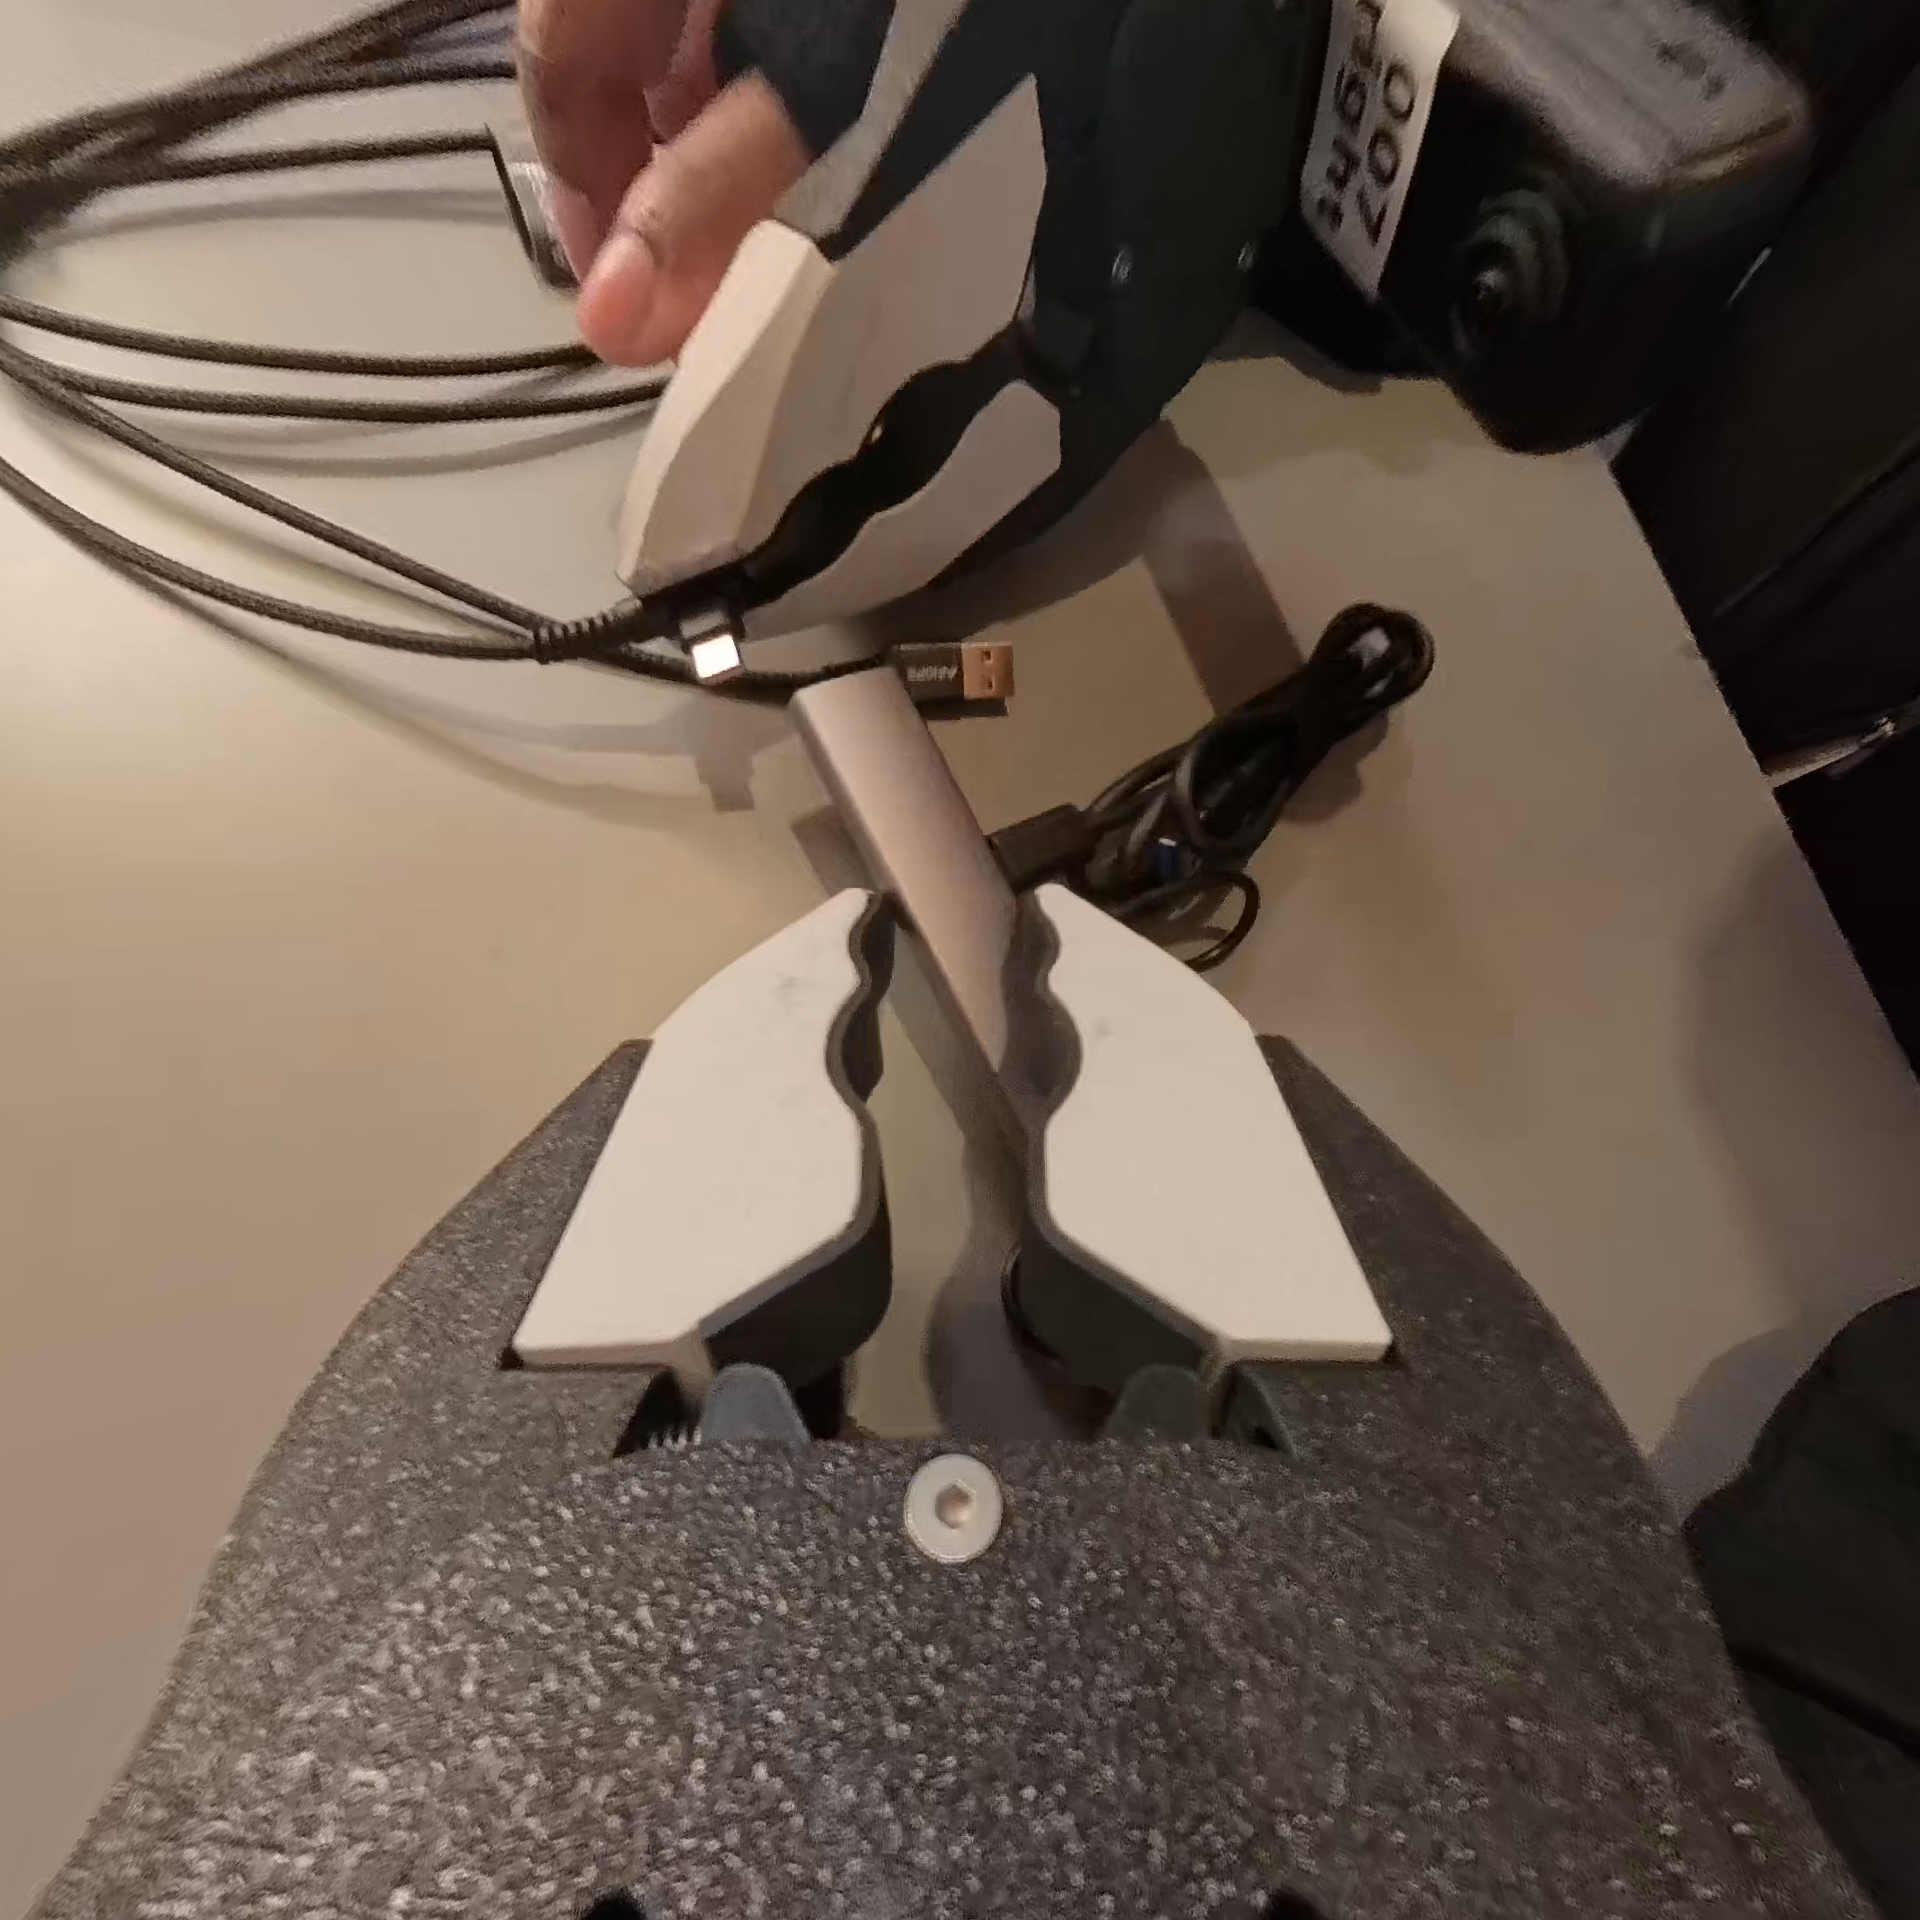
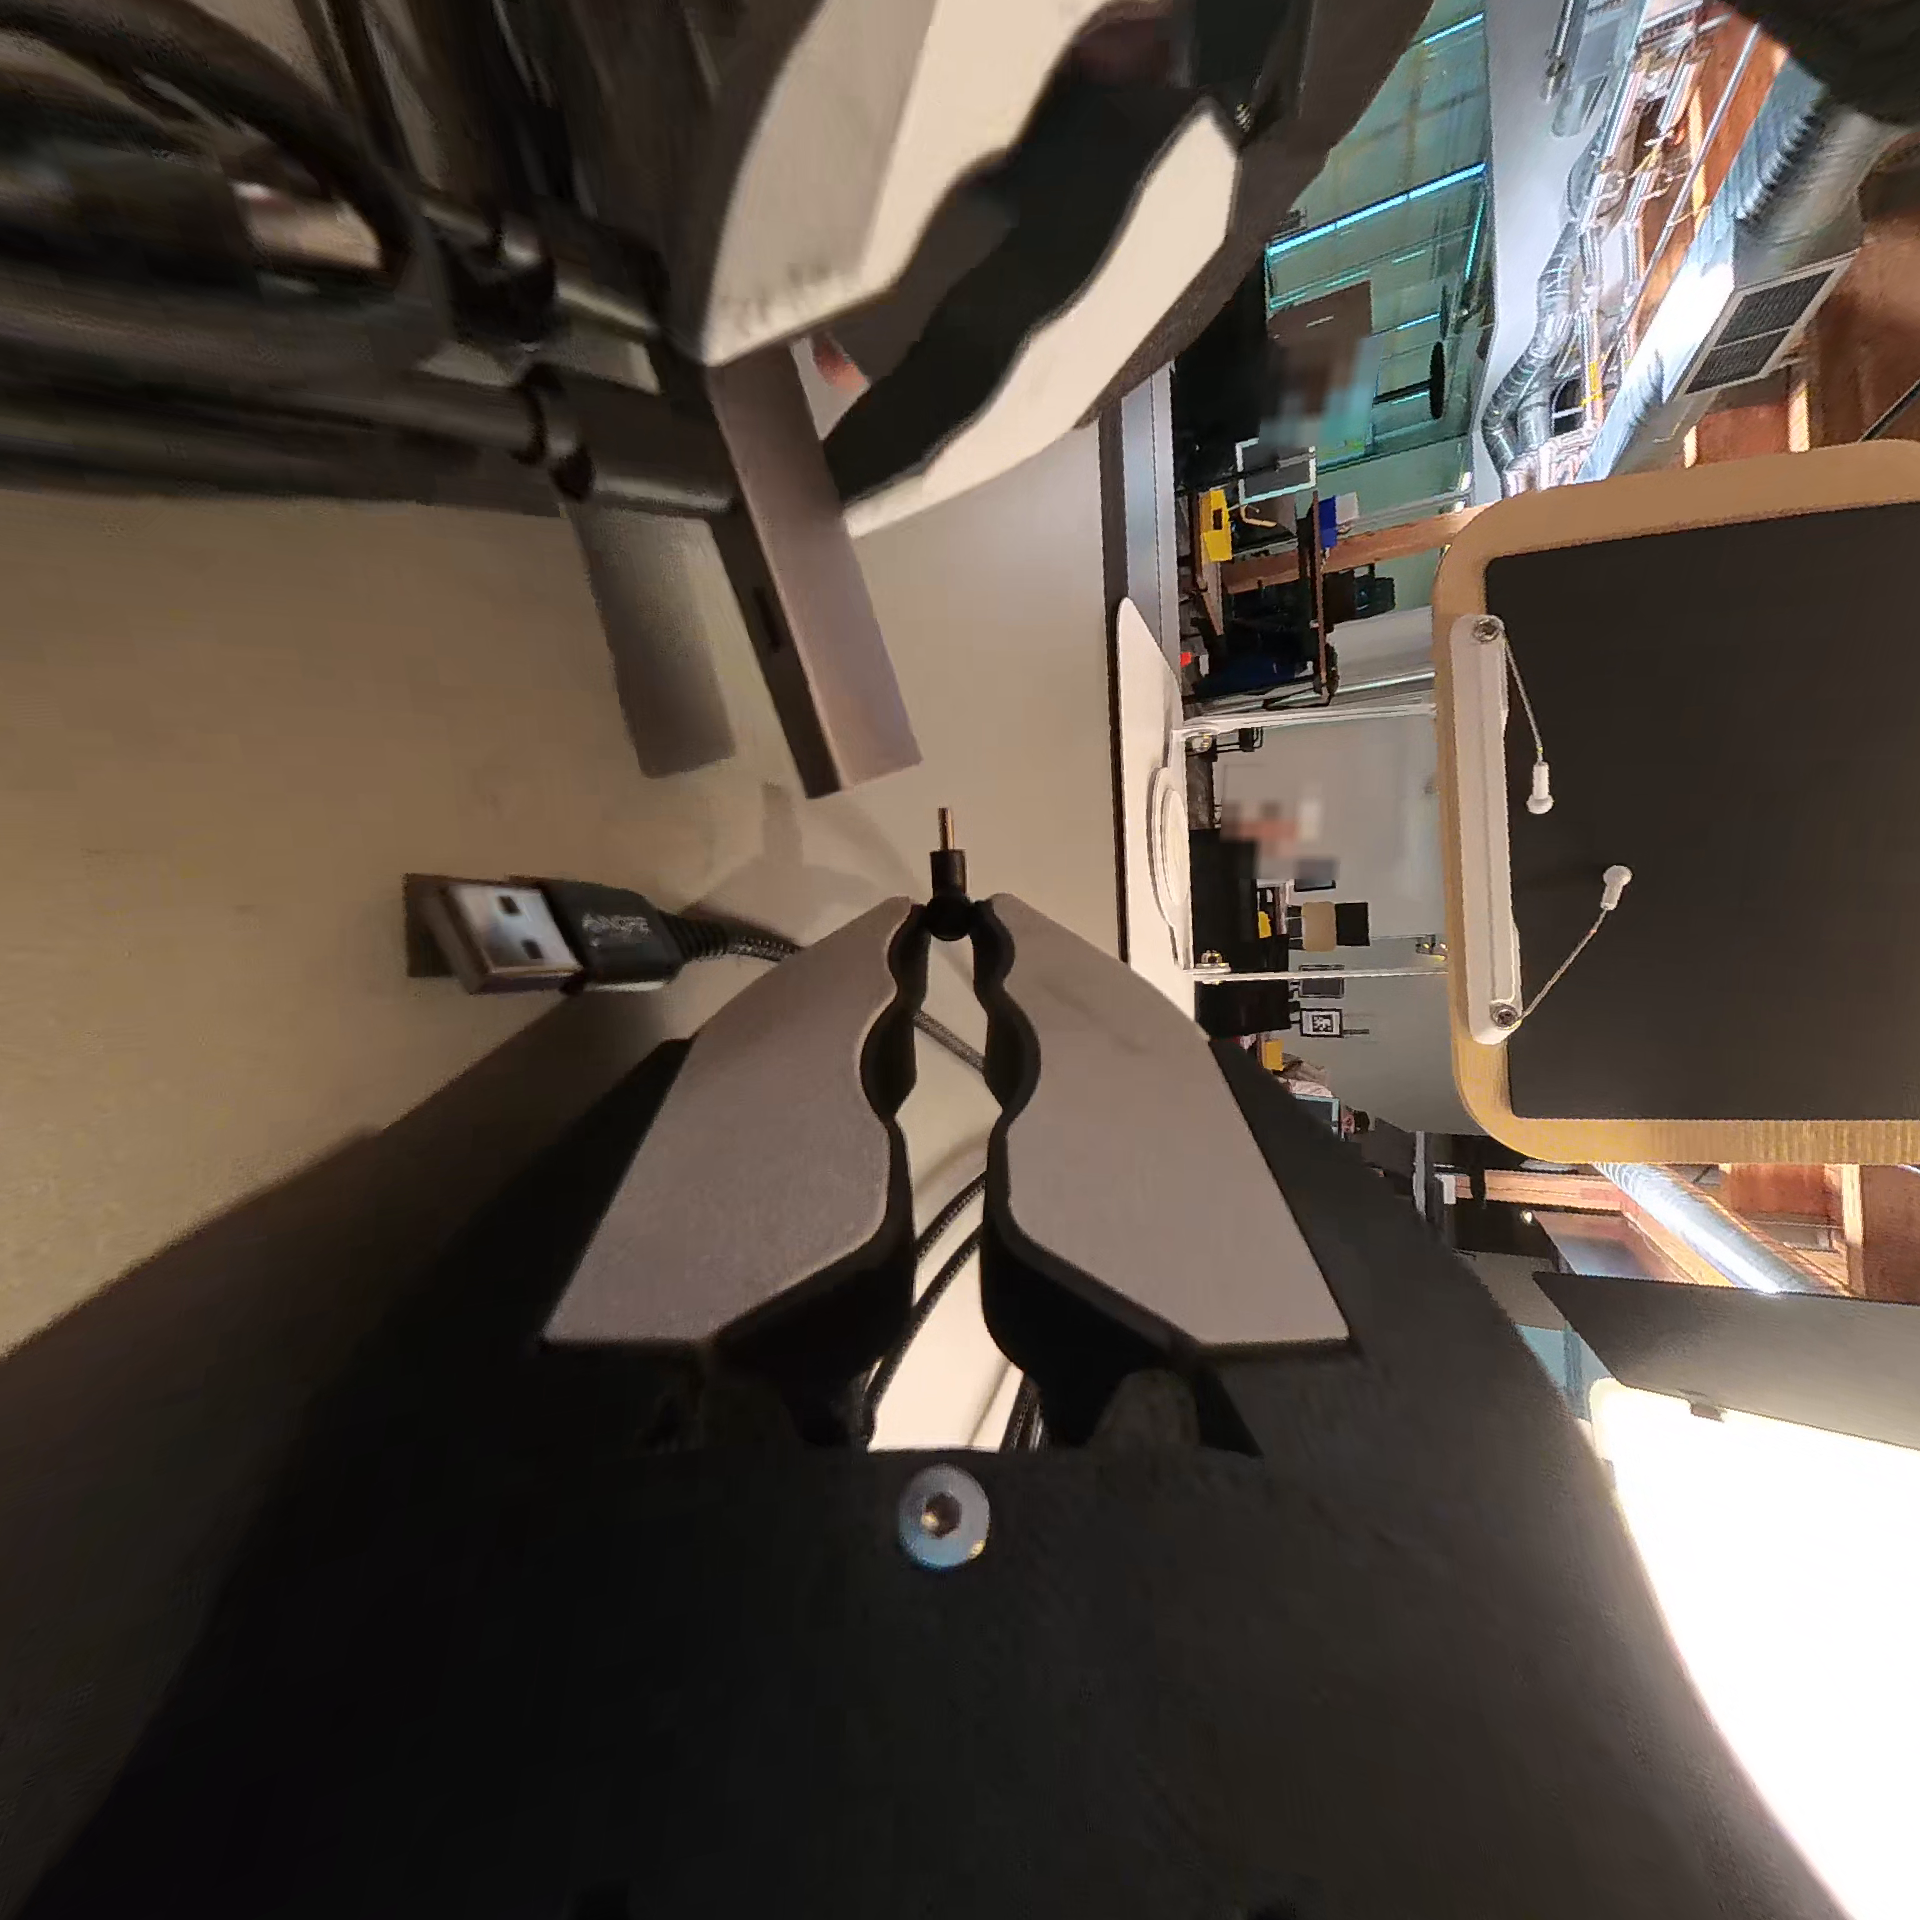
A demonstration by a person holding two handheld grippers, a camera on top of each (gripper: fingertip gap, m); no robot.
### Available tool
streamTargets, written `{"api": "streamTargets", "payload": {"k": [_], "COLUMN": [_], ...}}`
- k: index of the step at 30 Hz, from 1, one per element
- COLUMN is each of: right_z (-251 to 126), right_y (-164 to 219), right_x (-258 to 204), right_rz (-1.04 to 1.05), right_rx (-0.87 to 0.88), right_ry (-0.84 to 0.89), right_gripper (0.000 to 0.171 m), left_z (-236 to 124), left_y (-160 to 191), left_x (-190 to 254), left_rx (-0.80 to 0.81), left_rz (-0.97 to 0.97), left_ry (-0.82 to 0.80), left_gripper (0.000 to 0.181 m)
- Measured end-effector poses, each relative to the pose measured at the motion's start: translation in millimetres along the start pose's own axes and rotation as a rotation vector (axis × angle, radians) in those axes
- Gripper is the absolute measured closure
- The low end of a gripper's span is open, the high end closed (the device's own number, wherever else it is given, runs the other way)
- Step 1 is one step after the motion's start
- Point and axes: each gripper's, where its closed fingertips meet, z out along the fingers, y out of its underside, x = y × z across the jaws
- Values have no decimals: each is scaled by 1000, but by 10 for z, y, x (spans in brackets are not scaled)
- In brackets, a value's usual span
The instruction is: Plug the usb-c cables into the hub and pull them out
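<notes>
A grey metal hub [image 1: 894, 831] is held tilted above the beige table [image 1: 312, 1039] by my left gripper [image 1: 951, 914], which is shut on its near end. My right gripper [image 1: 707, 608] is shut on a braided cable's usb-c plug [image 1: 715, 657] just left of the hub's far end. In the right wrist view the right gripper [image 2: 945, 914] holds the plug [image 2: 943, 868] edge-on, its tip a short gap from the hub's end [image 2: 831, 644], not touching. The left gripper [image 2: 831, 384] shows above it on the hub.
Several dark braided cables [image 1: 260, 384] fan out to the left. A USB-A plug [image 1: 956, 673] lies beside the hub; it also shows in the right wrist view [image 2: 520, 935]. A coiled black cable bundle [image 1: 1247, 790] sits near the table's right edge. A person's hand [image 1: 644, 208] holds the right gripper. The gap from one gripper's tips to the other's is roughly 7 centimeters.
</notes>
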Motion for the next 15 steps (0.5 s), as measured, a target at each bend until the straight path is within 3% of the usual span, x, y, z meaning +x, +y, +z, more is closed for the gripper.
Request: {"api": "streamTargets", "payload": {"k": [7, 15], "right_z": [-15, -17], "right_y": [3, 46], "right_x": [-3, 2], "right_rz": [9, 19], "right_rx": [7, -1], "right_ry": [1, 5], "right_gripper": [163, 163], "left_z": [-16, 161], "left_y": [-32, -31], "left_x": [-69, -258], "left_rx": [21, -110], "left_rz": [-26, -135], "left_ry": [-30, -131], "left_gripper": [162, 130]}}
